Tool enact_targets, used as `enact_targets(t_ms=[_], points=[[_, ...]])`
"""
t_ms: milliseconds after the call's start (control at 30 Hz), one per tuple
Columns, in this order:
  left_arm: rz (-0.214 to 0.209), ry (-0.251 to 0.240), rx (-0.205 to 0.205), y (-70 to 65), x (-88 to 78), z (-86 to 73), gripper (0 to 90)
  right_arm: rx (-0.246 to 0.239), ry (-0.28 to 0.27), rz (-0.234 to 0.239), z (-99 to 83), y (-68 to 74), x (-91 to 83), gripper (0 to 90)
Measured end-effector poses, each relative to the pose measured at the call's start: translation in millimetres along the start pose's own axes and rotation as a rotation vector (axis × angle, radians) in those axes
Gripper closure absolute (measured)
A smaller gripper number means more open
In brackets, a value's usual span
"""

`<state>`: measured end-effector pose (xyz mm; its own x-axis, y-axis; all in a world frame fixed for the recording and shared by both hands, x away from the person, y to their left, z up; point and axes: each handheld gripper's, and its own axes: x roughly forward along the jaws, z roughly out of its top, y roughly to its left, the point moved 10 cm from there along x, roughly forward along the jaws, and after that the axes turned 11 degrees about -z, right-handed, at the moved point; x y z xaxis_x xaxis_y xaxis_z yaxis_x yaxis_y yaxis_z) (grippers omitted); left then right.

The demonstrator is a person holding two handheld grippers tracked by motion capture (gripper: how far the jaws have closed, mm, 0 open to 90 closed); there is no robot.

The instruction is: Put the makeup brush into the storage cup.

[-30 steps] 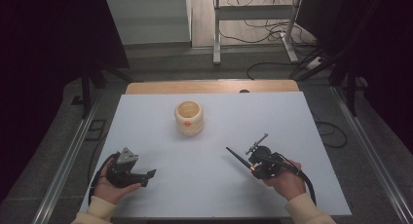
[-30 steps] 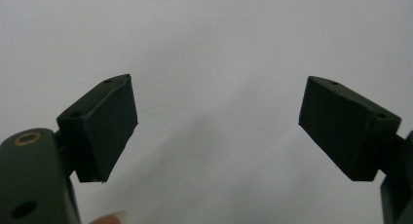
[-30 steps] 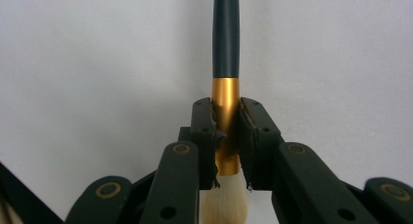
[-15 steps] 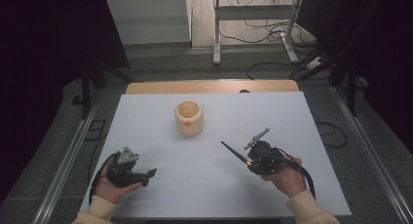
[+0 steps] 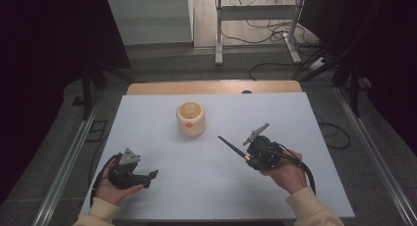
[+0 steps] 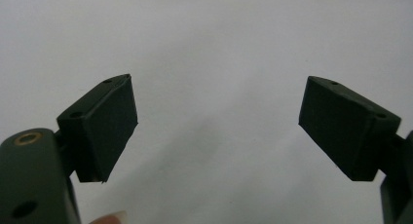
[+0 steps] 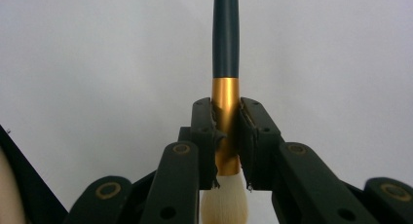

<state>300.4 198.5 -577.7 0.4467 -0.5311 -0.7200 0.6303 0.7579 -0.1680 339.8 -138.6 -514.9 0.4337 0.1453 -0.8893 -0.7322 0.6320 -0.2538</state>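
Observation:
A brush (image 5: 231, 146) with a black handle, gold ferrule and pale bristles sits in my right gripper (image 5: 248, 157), whose jaws are shut on the ferrule. Its handle points up-left over the table, toward a cream-coloured cup (image 5: 191, 119) with a small orange mark on its side. In the right gripper view the brush (image 7: 226, 48) runs straight up from the right gripper (image 7: 226, 122), bristles toward the camera. My left gripper (image 5: 149, 176) rests low at the front left, open. In the left gripper view the left gripper (image 6: 216, 124) has nothing between its jaws.
The white table top (image 5: 275, 113) has a wooden strip (image 5: 211, 87) along its far edge. Metal rails run down both sides. Cables and a stand's legs (image 5: 255, 24) lie on the floor beyond the table.
My right hand has risen a little and shifted left toward the cup, brush still gripped. The left hand has stayed put.

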Motion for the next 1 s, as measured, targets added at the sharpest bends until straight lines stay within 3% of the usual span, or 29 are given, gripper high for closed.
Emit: enact_targets(t_ms=[1000], points=[[0.004, 0.0, 0.003, 0.9, -0.1, 0.4, 14.7, -0.092, -0.004, 0.048, 33.0, 17.1, 4.8, 77.9]])
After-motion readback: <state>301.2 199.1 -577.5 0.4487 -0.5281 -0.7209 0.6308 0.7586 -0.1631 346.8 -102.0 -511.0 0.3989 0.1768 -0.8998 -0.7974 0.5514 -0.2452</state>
